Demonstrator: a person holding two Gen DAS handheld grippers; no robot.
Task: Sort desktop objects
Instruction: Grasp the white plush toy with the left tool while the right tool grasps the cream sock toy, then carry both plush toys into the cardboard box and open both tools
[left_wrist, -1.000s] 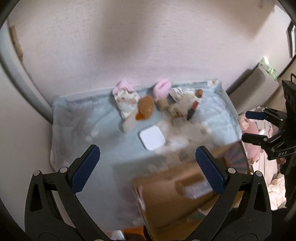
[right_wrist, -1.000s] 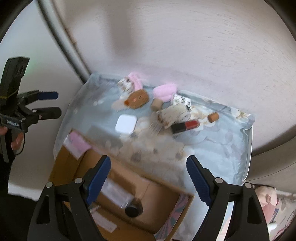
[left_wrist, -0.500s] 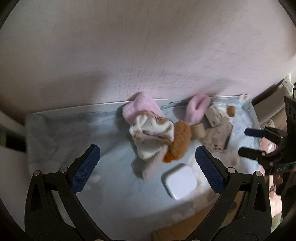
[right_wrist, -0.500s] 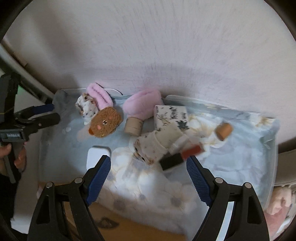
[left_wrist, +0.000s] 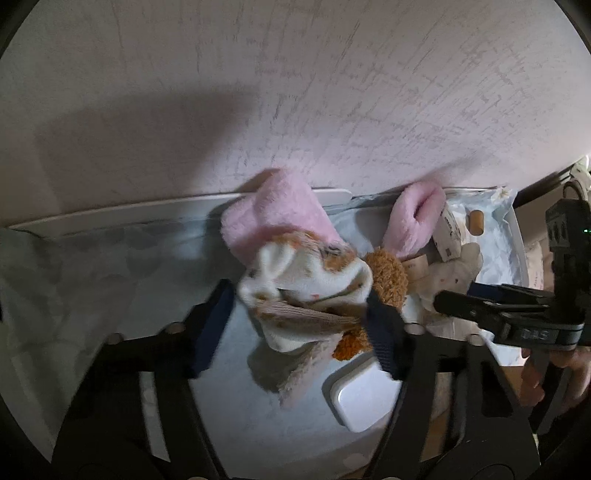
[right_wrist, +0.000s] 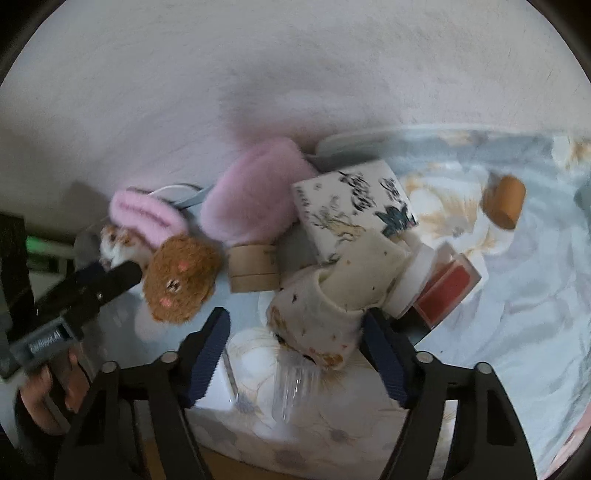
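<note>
Here the left gripper (left_wrist: 299, 317) stands spread wide, its fingers either side of the pink-cuffed white sock (left_wrist: 295, 266) near the back edge of the tabletop (left_wrist: 110, 266), not closed on it. Likewise the right gripper (right_wrist: 295, 347) is spread around the cream spotted sock (right_wrist: 325, 314), which lies against the printed box (right_wrist: 354, 206) and red-capped bottle (right_wrist: 443, 291), with the brown plush (right_wrist: 181, 280) well to its left.

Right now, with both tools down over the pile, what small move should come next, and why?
Probably close the left tool on the spotted white sock: its fingers already stand open either side of the sock's cuff, with the brown plush just beside the right finger. The right tool likewise straddles the other spotted sock, so it could close too.
</note>
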